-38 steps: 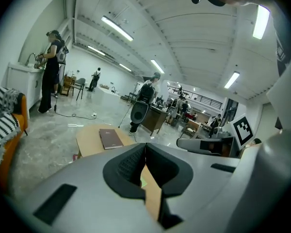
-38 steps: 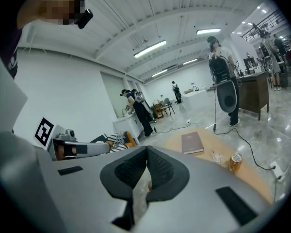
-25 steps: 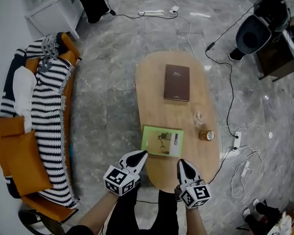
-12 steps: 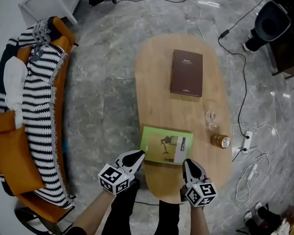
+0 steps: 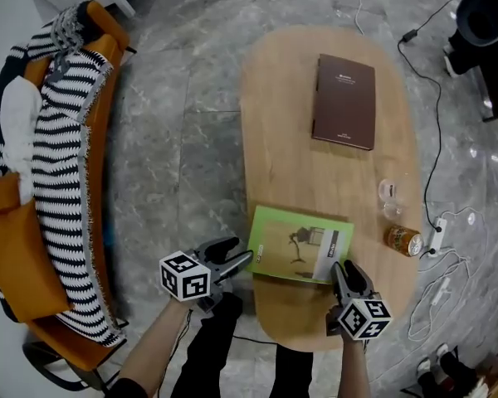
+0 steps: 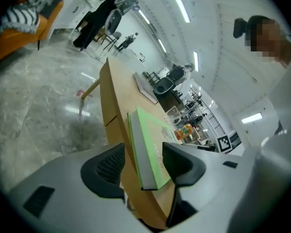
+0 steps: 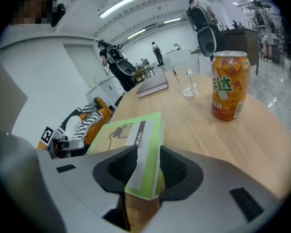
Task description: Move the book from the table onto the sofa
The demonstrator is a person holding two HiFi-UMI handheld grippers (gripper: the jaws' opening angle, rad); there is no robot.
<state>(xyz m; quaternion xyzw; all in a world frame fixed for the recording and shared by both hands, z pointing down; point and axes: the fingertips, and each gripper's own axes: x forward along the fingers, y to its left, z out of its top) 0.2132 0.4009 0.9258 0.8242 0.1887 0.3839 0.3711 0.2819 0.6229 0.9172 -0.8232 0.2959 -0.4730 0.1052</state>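
Both tools have come down to the table's (image 5: 332, 181) near edge since the earlier frame, and their jaws have just been opening.

Head view: left tool (image 5: 237, 256) and right tool (image 5: 343, 267) sit at the near corners of the green book (image 5: 301, 245), which lies flat on the table. The sofa (image 5: 62, 181) is well apart. Gripping, lifting and carrying all remain.

Left gripper view: jaws released, book edge between them.

Right gripper view: jaws wide, book corner between. Its band seems to read "olivia". The can (image 7: 229, 84) bears Chinese characters I cannot read.
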